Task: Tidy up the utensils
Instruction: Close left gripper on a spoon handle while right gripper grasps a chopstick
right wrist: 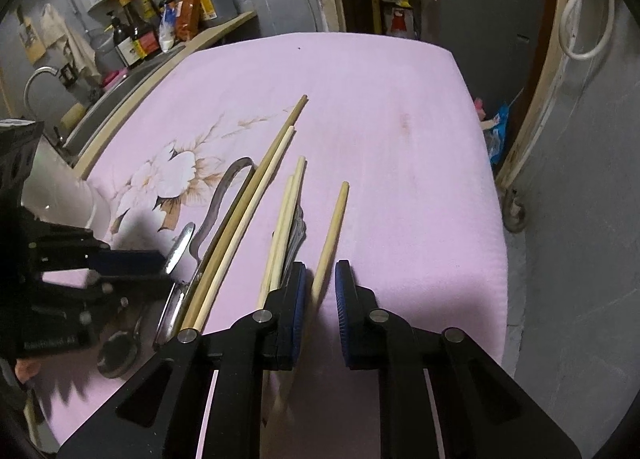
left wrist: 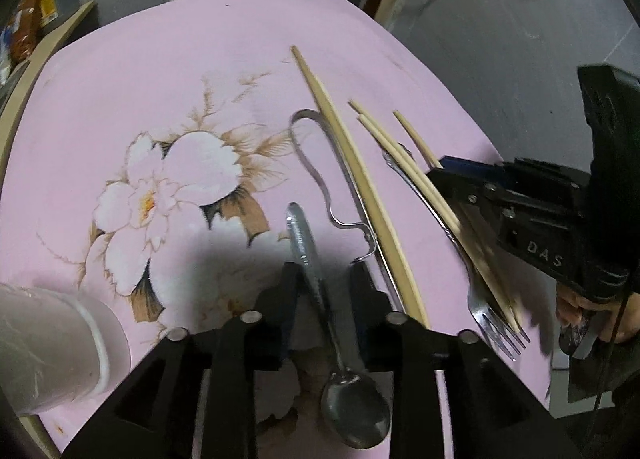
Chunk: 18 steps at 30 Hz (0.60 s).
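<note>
The left claw [left wrist: 324, 279] stands open astride the spoon [left wrist: 320, 299] at the bottom of the frame, ready to lift it, while the right claw [right wrist: 320, 299] stands open around one chopstick [right wrist: 330, 235] near the middle.

Black tongs [right wrist: 320, 279] with blue ribbed pads [right wrist: 343, 299], silver pivot screws.

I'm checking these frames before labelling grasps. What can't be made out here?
- Left wrist view: the spoon handle is partly hidden by the left gripper, so contact is unclear.
- Right wrist view: the single chopstick has its near end hidden between the right gripper jaws.
- Left wrist view: the white cup is cut off by the edge.
</note>
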Each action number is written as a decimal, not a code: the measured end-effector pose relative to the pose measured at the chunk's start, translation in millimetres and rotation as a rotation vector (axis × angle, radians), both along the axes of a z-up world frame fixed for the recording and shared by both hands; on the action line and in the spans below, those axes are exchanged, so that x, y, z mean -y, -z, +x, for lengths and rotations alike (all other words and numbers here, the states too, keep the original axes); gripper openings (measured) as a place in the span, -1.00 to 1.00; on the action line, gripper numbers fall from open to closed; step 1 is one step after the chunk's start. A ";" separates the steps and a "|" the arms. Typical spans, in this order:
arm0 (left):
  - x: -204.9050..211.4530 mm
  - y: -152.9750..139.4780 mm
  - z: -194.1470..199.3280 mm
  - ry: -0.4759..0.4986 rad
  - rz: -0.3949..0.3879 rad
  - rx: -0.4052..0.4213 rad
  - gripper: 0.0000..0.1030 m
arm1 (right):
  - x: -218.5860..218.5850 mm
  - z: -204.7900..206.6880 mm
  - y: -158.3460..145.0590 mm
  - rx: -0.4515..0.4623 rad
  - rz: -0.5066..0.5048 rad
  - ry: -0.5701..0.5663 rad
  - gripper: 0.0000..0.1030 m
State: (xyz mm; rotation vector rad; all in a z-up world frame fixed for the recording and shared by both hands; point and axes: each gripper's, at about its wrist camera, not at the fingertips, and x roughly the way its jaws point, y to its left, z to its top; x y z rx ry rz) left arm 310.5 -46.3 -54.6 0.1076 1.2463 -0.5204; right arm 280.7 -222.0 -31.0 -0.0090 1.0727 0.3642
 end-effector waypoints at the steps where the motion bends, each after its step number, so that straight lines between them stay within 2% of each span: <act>1: 1.9 -0.2 0.9 0.004 0.010 0.001 -0.49 | 0.5 0.2 0.1 -0.003 0.007 0.006 -0.76; 4: 4.6 -0.4 2.8 0.009 0.033 0.007 -0.52 | 0.3 -1.0 -0.1 0.007 0.009 0.014 -0.76; 7: 1.4 0.2 3.1 -0.009 0.059 0.020 -0.79 | 0.4 -3.0 -0.4 0.009 0.010 0.021 -0.80; 10: -7.1 -0.5 5.4 0.004 0.040 -0.009 -0.80 | 2.4 -6.2 -1.3 0.001 0.010 0.015 -0.84; 14: -4.8 -1.2 -2.6 0.074 0.072 -0.027 -0.79 | -2.1 -11.5 -2.6 0.010 -0.032 -0.020 -0.84; 18: 0.7 -2.9 -5.8 0.050 0.085 -0.005 -0.81 | -4.0 -11.9 -1.4 0.019 -0.034 -0.011 -0.84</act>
